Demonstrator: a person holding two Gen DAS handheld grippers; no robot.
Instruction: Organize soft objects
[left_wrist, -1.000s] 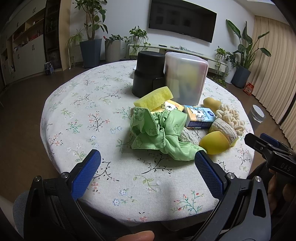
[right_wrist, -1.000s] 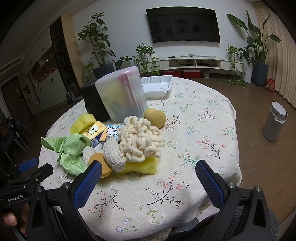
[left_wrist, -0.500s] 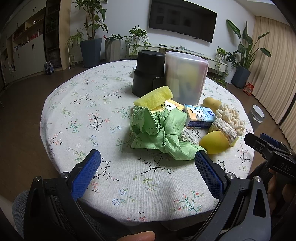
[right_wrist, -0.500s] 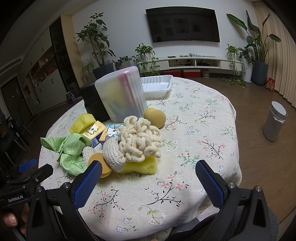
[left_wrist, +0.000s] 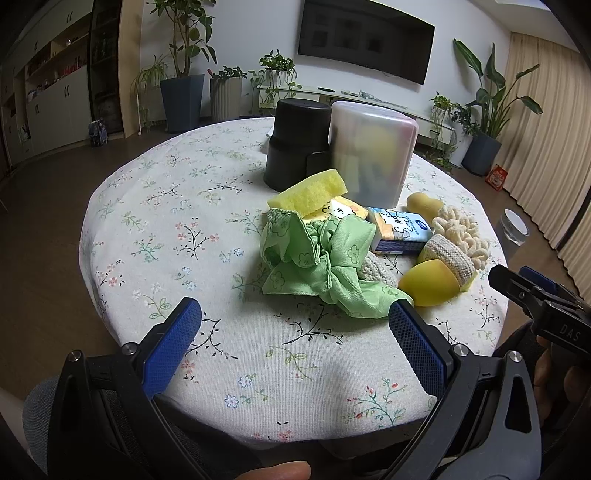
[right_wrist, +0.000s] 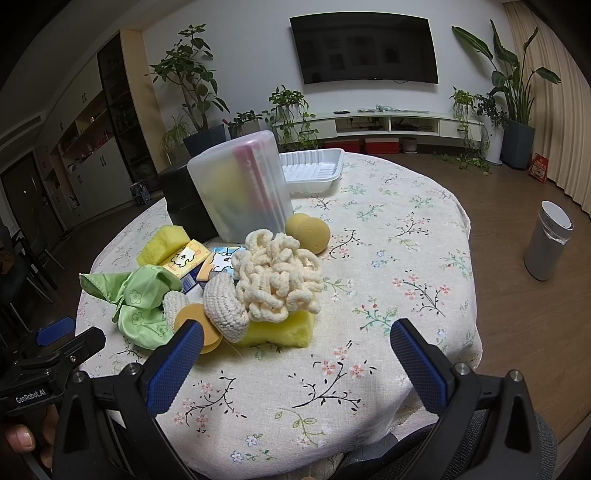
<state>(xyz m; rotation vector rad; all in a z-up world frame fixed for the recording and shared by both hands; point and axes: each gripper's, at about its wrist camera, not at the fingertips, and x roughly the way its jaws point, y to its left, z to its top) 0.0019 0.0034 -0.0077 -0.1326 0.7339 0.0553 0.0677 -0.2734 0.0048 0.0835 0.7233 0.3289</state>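
Left wrist view: left gripper (left_wrist: 294, 326) jaws spread, empty; right gripper (right_wrist: 296, 345) likewise, near green cloth (left_wrist: 325, 266).

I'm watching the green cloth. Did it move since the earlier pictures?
No. The green cloth lies in the same spot beside the blue tissue pack, below the yellow sponge.

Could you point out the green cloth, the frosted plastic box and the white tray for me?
green cloth (left_wrist: 325, 258), left wrist view, on its crumpled middle folds.
frosted plastic box (right_wrist: 240, 184), right wrist view, on its front wall.
white tray (right_wrist: 314, 168), right wrist view, on its ribbed inner floor behind the box.
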